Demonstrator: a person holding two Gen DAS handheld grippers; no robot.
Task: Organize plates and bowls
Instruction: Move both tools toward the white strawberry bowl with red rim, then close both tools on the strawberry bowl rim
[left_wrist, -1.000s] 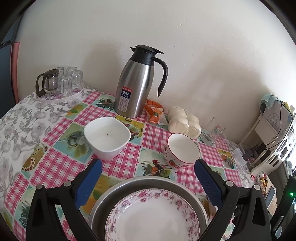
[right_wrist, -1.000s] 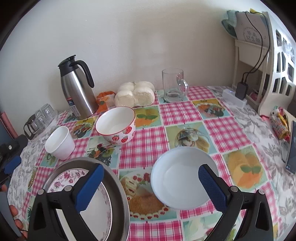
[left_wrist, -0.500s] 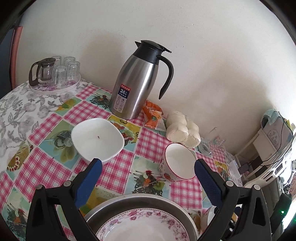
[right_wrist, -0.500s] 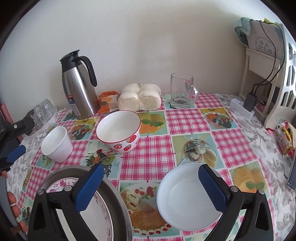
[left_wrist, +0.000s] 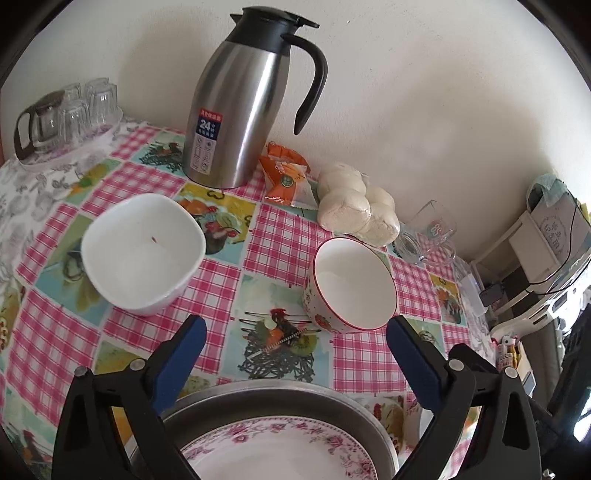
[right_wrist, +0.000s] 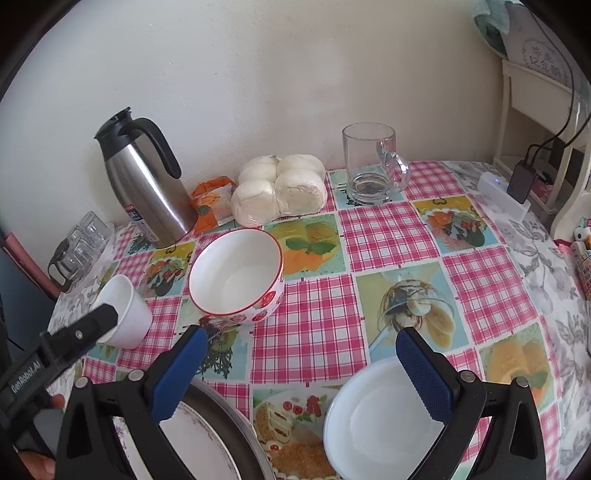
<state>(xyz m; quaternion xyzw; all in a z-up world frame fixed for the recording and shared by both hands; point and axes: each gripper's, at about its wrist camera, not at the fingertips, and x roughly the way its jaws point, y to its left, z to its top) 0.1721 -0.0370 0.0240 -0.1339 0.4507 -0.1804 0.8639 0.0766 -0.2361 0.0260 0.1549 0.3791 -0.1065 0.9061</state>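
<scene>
- Pink-checked fruit-print tablecloth (right_wrist: 384, 232) covers a table against a cream wall, crowded with dishes awaiting sorting.
- Left gripper (left_wrist: 295, 345) hangs wide apart and empty above the floral-rimmed white plate (left_wrist: 280, 454), which sits in a round steel pan (left_wrist: 273, 397), likely the collecting point.
- Right gripper (right_wrist: 297, 350), equally wide, holds nothing over a plain white shallow plate (right_wrist: 380, 417).
- Red-rimmed strawberry-patterned bowl (right_wrist: 236, 275) and square-mouthed white bowl (left_wrist: 142, 251) stand apart, unstacked.
</scene>
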